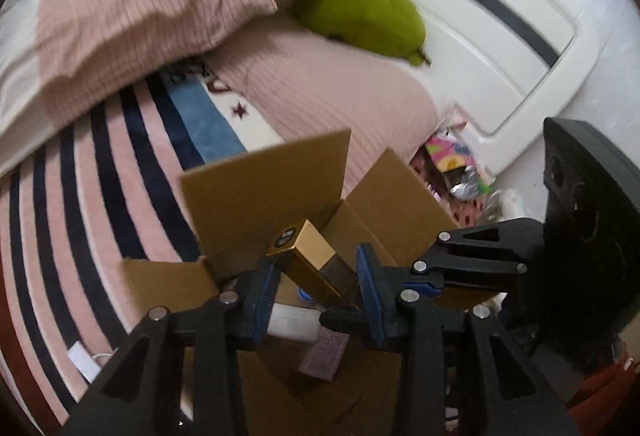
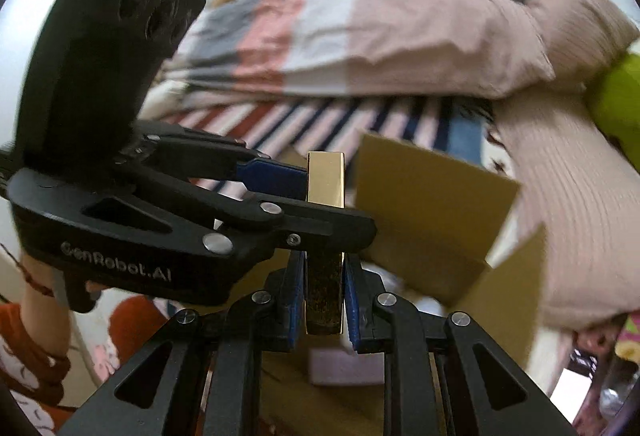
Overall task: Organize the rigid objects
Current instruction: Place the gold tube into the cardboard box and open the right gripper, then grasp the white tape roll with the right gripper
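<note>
Gold-finished rectangular box point(image 2: 325, 236), glossy with a dark lower part, is clamped by the right hand-held gripper point(image 2: 324, 300) and the left hand-held gripper point(image 1: 318, 284) together, above the open cardboard box point(image 1: 264, 192). Uneven release could tip it past the flaps onto the bed point(image 1: 100, 172) behind.

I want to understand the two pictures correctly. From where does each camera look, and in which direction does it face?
Left wrist: sits on the left gripper, faces along its fingers over the cardboard box toward the bed's pillow; the right gripper enters from the right.
Right wrist: sits on the right gripper, faces across the box toward the striped bedding; the left gripper and the person's left forearm show.
Shared: gold box, cardboard box, green plush toy.
</note>
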{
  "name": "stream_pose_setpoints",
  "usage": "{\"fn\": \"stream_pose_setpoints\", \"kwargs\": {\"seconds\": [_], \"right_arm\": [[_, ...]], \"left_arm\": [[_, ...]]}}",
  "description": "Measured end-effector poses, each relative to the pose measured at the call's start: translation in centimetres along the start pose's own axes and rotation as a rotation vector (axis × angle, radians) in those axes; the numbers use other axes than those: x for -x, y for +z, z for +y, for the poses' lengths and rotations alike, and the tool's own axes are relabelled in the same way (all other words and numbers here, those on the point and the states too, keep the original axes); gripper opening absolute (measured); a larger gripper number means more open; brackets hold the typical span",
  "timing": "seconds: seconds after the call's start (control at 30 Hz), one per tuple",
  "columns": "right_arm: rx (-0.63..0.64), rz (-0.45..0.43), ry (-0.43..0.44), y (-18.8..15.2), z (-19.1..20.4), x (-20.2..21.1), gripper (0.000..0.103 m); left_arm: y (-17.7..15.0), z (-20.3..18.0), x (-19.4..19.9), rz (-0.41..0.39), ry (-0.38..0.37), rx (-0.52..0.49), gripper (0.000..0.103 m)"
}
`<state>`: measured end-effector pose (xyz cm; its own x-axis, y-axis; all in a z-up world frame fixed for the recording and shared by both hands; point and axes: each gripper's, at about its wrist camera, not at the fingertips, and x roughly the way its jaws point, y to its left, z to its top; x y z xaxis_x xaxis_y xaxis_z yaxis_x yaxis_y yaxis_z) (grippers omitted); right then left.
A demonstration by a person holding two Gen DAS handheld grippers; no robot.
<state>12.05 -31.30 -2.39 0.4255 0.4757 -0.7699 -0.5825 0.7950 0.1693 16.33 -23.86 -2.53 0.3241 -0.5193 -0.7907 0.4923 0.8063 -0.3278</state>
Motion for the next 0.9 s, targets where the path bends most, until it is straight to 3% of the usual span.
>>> {"fn": "stream_pose_setpoints", "kwargs": {"seconds": [0.1,0.17,0.27,0.33,0.4,0.53,0.67,0.8,0.9], "right_arm": [[-0.033,0.059,-0.033,-0.4,-1.1,-0.8,0.013],[-0.026,0.079,-0.074,-0.7,-1.4,-0.9,0.014],[-0.007,0.093,-0.109,-1.1,-1.2,-0.9,0.016],[-0.002,0.077,-0.121,-1.2,-0.8,-0.7,0.025],[0.006,0.041,-0.114,-0.9,0.0,-0.2,0.027],[0.066,-0.051,0.007,0.3,3.8,1.0,0.027],[0.162,-0.071,0.144,1.8,9.4,-0.1,0.031],[0.235,0.000,0.252,2.4,15.0,-4.1,0.037],[0.236,0.080,0.271,1.5,17.4,-8.3,0.037]], "left_arm": [[0.2,-0.7,-1.0,0.032,0.051,-0.013,0.051],[0.2,-0.8,-0.7,0.017,0.080,-0.018,0.070],[-0.3,-0.2,1.3,-0.030,0.103,-0.017,0.072],[-1.1,0.7,3.9,-0.084,0.139,-0.011,0.077],[-2.3,2.0,7.3,-0.156,0.196,0.013,0.079],[-5.4,5.2,13.0,-0.252,0.298,0.069,0.082],[-9.6,8.7,16.8,-0.309,0.410,0.124,0.084],[-14.0,12.7,18.4,-0.326,0.458,0.194,0.084],[-17.1,15.2,18.0,-0.312,0.476,0.235,0.084]]}}
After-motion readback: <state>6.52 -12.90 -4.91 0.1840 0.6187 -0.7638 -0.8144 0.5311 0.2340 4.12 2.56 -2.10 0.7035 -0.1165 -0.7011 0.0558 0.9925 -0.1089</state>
